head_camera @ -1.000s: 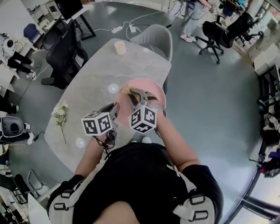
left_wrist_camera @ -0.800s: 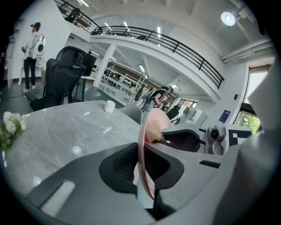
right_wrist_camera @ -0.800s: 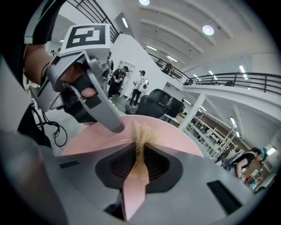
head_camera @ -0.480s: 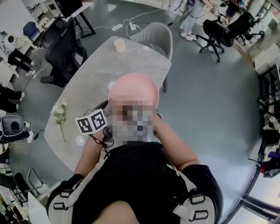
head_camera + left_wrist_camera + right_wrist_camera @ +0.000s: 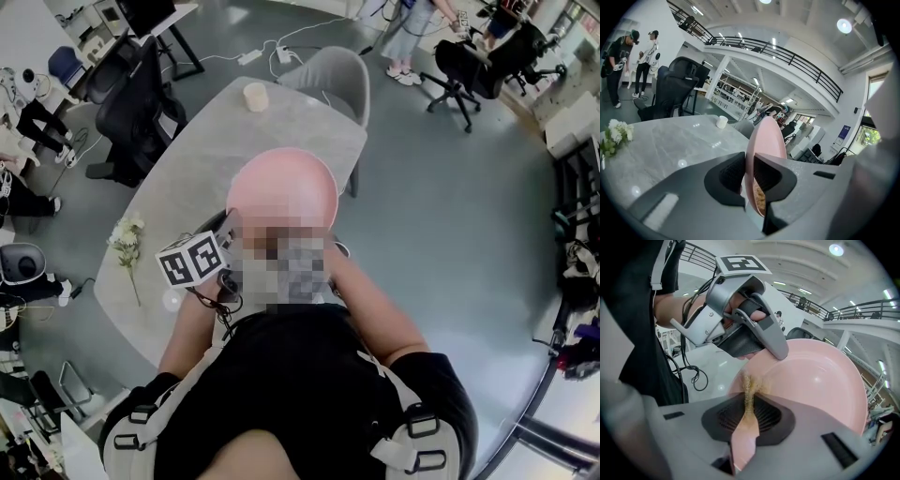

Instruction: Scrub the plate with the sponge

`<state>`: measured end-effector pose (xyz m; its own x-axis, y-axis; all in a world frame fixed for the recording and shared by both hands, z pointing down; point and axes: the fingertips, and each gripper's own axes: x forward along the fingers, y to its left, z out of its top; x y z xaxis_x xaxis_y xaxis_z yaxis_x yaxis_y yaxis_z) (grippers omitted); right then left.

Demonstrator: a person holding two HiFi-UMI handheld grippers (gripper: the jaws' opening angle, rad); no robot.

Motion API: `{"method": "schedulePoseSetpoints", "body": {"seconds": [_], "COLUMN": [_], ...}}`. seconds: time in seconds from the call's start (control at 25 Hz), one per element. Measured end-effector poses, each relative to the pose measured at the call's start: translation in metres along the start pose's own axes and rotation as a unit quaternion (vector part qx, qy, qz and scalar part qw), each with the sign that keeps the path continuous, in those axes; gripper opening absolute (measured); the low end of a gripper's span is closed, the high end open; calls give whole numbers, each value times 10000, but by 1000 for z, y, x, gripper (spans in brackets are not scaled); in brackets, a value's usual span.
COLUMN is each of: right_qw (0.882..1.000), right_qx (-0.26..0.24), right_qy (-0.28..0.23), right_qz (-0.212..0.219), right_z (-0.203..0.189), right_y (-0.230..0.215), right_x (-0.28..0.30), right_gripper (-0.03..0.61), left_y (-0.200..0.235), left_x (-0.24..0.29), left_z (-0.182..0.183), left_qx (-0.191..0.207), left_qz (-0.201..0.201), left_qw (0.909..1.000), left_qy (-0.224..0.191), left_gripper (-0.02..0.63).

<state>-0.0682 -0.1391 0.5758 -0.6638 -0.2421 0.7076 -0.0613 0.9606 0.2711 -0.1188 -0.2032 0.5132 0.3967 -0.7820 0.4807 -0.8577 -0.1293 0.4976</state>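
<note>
Above the grey marble table (image 5: 192, 183), the left gripper (image 5: 748, 173), jaws just eased slightly wider, clamps the upright pink plate (image 5: 281, 183) by its rim while the right gripper (image 5: 749, 411) pinches a sponge (image 5: 750, 390) against its inner face.

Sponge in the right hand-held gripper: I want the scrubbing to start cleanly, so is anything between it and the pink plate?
Nothing visible. The sponge, clamped in the right hand-held gripper, appears to meet the plate on its inner face. The left hand-held gripper grips the rim just above that spot, beside the sponge, not between.
</note>
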Motion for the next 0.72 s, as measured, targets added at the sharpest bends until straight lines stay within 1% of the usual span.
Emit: {"method": "schedulePoseSetpoints", "body": {"seconds": [0.16,0.24,0.36,0.52,0.72], "right_qw": [10000,9997,9973,9898,9789], "right_qx": [38,72,185,383,512], "right_qy": [6,-15,-50,-69,49], "right_qz": [-73,-232,-705,-1374,-1980], "right_z": [-4,-5,-7,-12,-19], "right_y": [-8,-19,-46,-85,-121], "right_x": [-3,-7,-17,-40,-60], "right_gripper": [58,58,58,58,57], "left_y": [-4,-5,-5,-13,-23], "left_x": [2,3,4,3,4], "left_z": [-1,-2,-7,-15,-21], "left_qx": [132,153,104,102,291], "left_qz": [-153,-196,-213,-301,-416], "left_qw": [9998,9996,9995,9990,9980], "left_qy": [82,119,187,300,388], "left_gripper": [39,40,40,38,38]}}
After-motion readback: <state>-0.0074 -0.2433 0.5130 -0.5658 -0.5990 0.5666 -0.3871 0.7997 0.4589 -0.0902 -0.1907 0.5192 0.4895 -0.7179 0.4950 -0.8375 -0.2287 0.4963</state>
